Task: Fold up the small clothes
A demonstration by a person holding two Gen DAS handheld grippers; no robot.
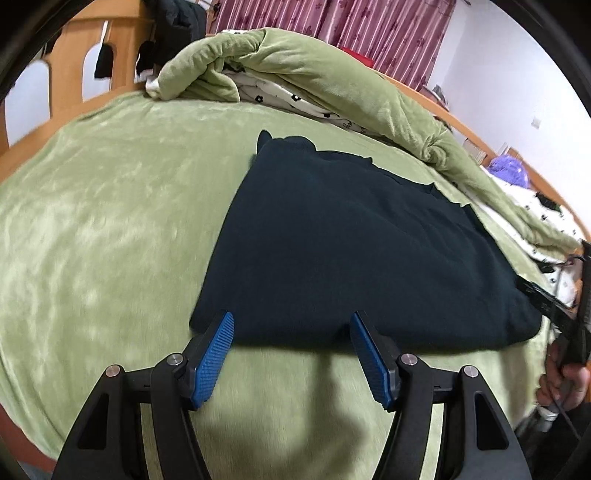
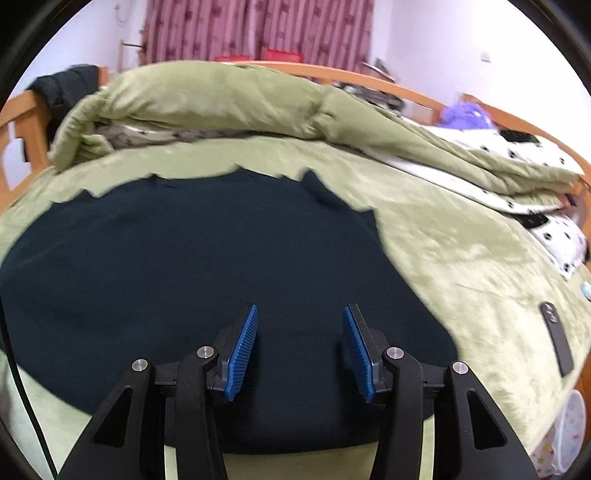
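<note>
A dark teal garment (image 1: pixel 351 251) lies flat and folded on the green bed blanket (image 1: pixel 110 221). My left gripper (image 1: pixel 291 317) is open and empty, its blue pads (image 1: pixel 214 354) just at the garment's near edge. My right gripper (image 2: pixel 300 312) is open and empty, hovering over the near right part of the same garment (image 2: pixel 184 277). The right gripper also shows at the right edge of the left wrist view (image 1: pixel 554 306), next to the garment's right corner.
A bunched green quilt (image 2: pixel 221 103) with a white flowered lining lies along the far side. A wooden bed frame (image 1: pixel 74 62) rises at the back left. A dark remote (image 2: pixel 557 338) lies on the blanket (image 2: pixel 461 258) at the right. Pink curtains (image 2: pixel 258 29) hang behind.
</note>
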